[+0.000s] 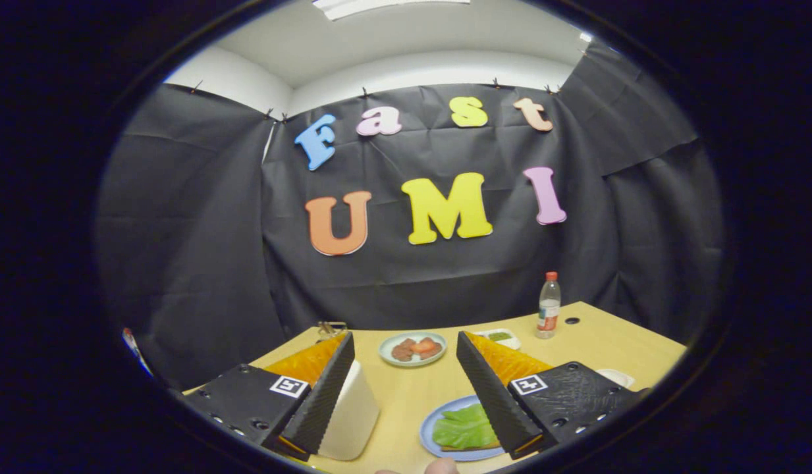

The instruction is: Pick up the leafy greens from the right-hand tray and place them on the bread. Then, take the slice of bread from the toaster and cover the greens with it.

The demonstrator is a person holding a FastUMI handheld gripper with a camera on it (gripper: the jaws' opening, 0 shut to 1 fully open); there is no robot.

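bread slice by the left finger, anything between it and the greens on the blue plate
Nothing visible does. The bread slice sits against the inner face of the left finger of the open gripper. Bare table lies between it and the leafy greens, which lie on the blue plate by the right finger.

We see the gripper (404, 385) held level, looking forward along its two fingers. The fingers stand wide apart with a broad gap between them and nothing pressed between the ribbed inner faces. The left finger (323, 395) angles inward toward its tip; the right finger (491, 395) mirrors it. Each finger sits on a dark block bearing a small square marker. Below the gap, nearest the camera, we note a fingertip (440, 467) of the person holding the rig; the rest of the hand we cannot make out.
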